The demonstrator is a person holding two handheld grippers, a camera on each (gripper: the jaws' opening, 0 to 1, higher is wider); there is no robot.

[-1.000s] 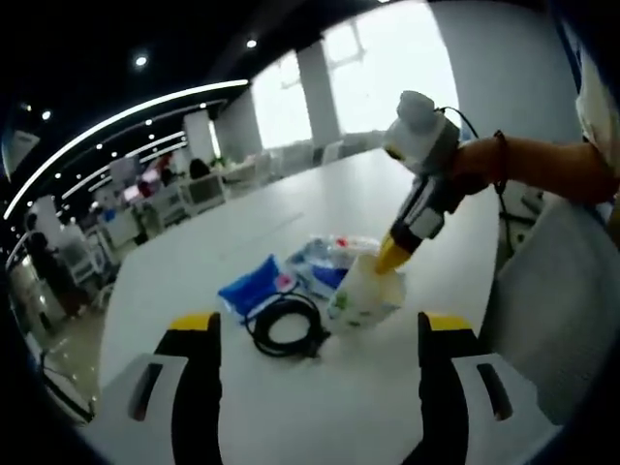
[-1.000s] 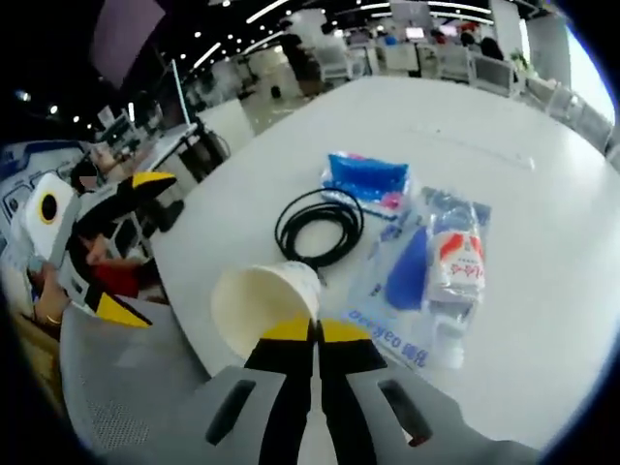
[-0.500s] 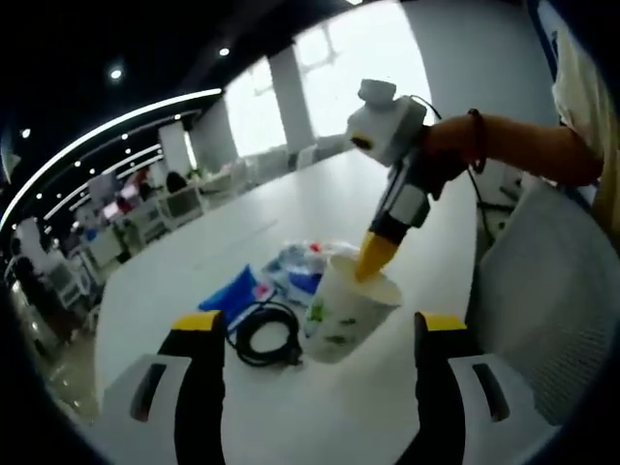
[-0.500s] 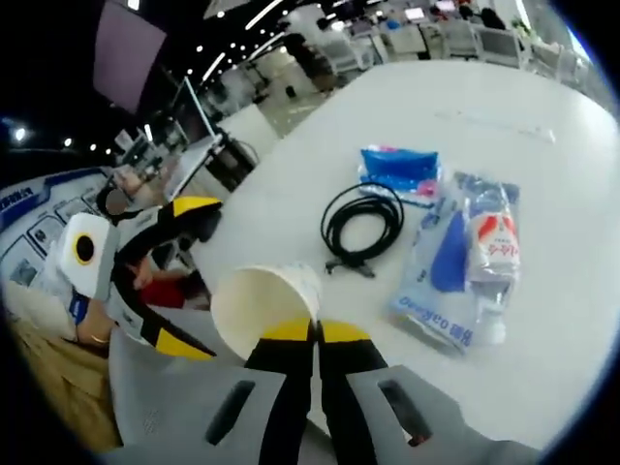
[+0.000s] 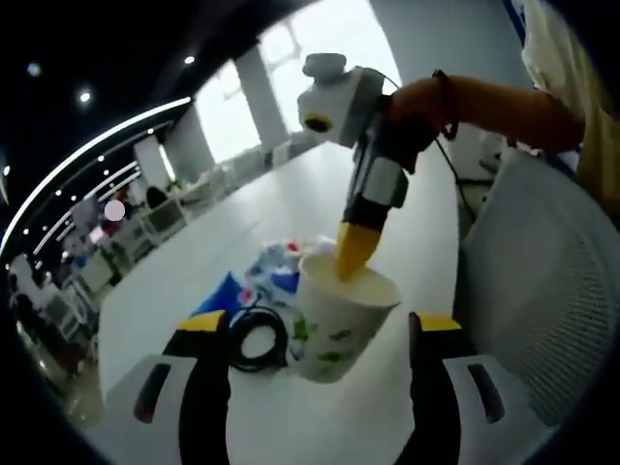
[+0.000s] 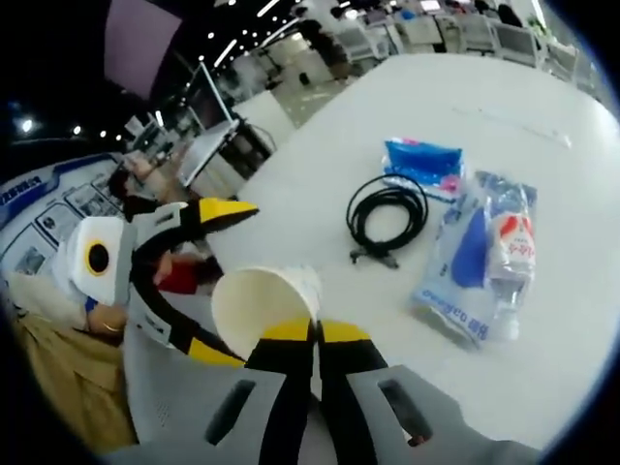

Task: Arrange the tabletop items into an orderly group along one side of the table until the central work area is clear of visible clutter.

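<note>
I see bright windows (image 5: 291, 58) far off, ceiling light strips (image 5: 87, 155), and desks with chairs (image 6: 426, 29) beyond my white table (image 6: 465, 107).

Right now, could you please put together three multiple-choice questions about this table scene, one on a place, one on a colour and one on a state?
1. Where is the coiled black cable?
A. on the table beside the blue pouch
B. inside the cup
C. on the chair

2. What colour are the tips of the left gripper?
A. red
B. yellow
C. green

3. What is the right gripper doing?
A. hanging open
B. shut on the paper cup's rim
C. gripping the cable

Answers: 1 A, the cable lies next to the blue pouch on the white table. 2 B, both jaw tips are yellow. 3 B, its jaws pinch the rim of the paper cup.
</note>
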